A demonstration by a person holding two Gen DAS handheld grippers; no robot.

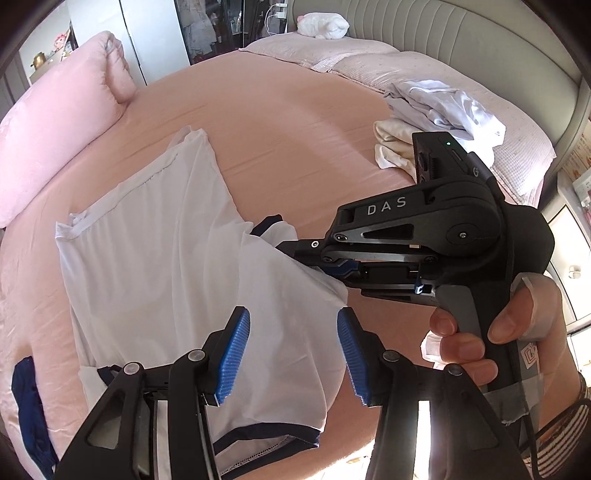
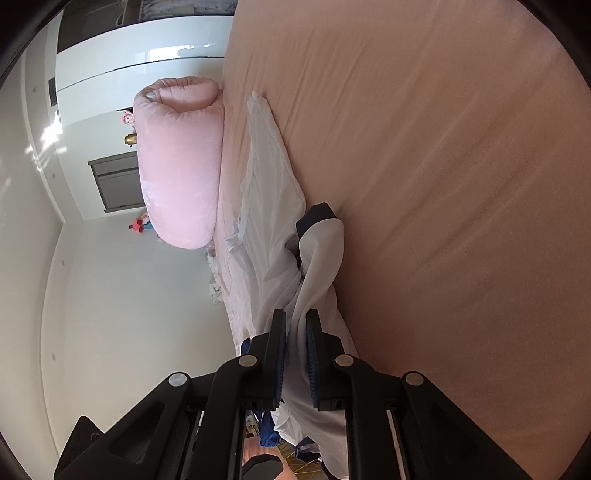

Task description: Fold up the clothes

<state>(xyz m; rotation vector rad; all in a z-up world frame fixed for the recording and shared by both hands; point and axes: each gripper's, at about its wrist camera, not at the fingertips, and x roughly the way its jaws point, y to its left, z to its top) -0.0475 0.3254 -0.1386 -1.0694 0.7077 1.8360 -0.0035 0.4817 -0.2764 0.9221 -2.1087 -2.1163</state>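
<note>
A home bedroom: ahead of the fingers spreads a bed under a peach sheet (image 1: 295,122), with a padded headboard (image 1: 461,40), pillows (image 1: 369,59), a rolled pink duvet (image 2: 177,162) and what seems a plush toy (image 1: 323,25).

A pink-sheeted bed (image 1: 314,122) fills the view. A rolled pink quilt (image 1: 62,122) lies along its edge, a white plush toy (image 1: 323,25) sits near the grey padded headboard (image 1: 461,40), with a white wardrobe (image 2: 129,70) beyond.

The letters "DAS" stand in pale print on the dark body of the right gripper (image 1: 295,254), seen from the left wrist.
</note>
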